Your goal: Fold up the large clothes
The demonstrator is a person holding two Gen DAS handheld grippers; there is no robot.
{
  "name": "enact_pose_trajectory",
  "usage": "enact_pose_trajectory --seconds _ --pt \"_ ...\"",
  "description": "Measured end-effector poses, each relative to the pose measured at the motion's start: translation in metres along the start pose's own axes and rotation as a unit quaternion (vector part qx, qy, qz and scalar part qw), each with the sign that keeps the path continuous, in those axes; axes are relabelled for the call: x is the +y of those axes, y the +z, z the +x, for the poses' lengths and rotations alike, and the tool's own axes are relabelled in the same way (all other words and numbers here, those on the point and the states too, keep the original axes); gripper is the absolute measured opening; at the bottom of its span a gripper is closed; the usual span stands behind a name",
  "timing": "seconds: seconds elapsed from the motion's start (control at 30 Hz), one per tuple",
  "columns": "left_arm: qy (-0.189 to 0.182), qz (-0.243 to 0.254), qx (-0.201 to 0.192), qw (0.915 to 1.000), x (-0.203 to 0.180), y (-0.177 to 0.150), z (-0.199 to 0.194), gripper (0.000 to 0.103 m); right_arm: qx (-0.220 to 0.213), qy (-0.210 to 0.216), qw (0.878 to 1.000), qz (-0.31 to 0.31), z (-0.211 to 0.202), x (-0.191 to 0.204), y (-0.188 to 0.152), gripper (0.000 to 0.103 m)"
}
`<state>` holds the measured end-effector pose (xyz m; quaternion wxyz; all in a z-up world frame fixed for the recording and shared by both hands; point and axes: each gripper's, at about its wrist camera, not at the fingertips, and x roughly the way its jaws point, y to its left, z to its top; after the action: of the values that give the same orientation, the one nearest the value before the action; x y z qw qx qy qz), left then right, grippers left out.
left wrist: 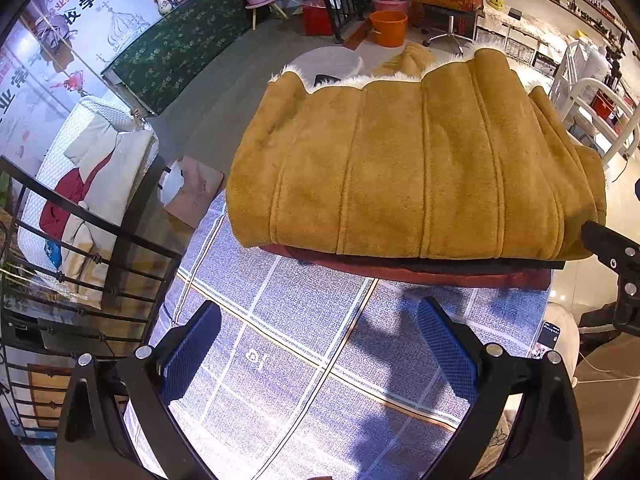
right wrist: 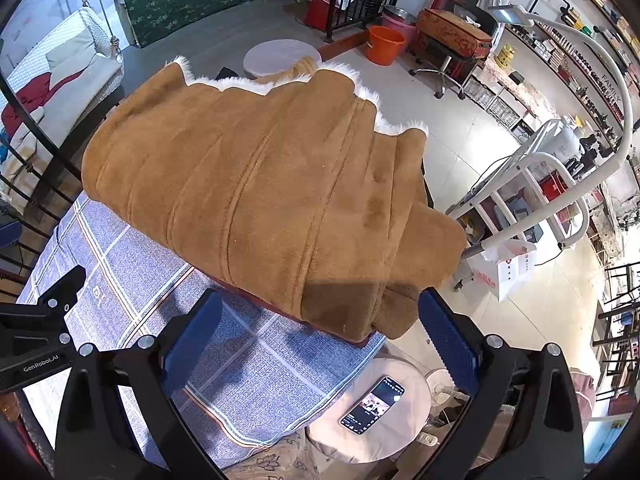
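My left claw (left wrist: 320, 344) hangs wide open above the blue plaid cloth (left wrist: 304, 328) that covers the desk, its blue pads (left wrist: 192, 348) far apart and nothing between them. My right claw (right wrist: 320, 340) is spread just as wide and holds nothing either.

The tan coat (left wrist: 408, 168) lies folded ahead of my left claw, a thick bundle with stitched ribs running toward me and white fleece trim (left wrist: 340, 82) showing along its far edge. Seen from my right claw, the same tan coat (right wrist: 256, 192) sits straight ahead and slightly left, and its near corner reaches almost to the tip of my right-hand finger (right wrist: 448, 344); I cannot tell whether they touch. Under the coat, a dark red layer (left wrist: 420, 276) peeks out along the near edge.

Below my right claw, past the cloth's edge, a phone (right wrist: 373, 405) with a lit screen rests on a round pale stool (right wrist: 404, 436). Well beyond the coat stand an orange bucket (right wrist: 385, 45) and a round white cushion (right wrist: 280, 56) on the floor.
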<state>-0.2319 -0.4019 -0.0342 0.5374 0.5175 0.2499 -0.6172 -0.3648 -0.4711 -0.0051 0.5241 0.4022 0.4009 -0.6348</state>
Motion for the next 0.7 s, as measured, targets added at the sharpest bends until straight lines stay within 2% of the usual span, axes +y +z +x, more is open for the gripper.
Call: enact_pose_trajectory --seconds 0.7 --pt "-0.004 0.008 -0.001 1.0000 -0.0082 -0.0014 -0.0020 0.097 0.002 0.000 1.000 0.000 0.0020 -0.0013 -0.0005 0.097"
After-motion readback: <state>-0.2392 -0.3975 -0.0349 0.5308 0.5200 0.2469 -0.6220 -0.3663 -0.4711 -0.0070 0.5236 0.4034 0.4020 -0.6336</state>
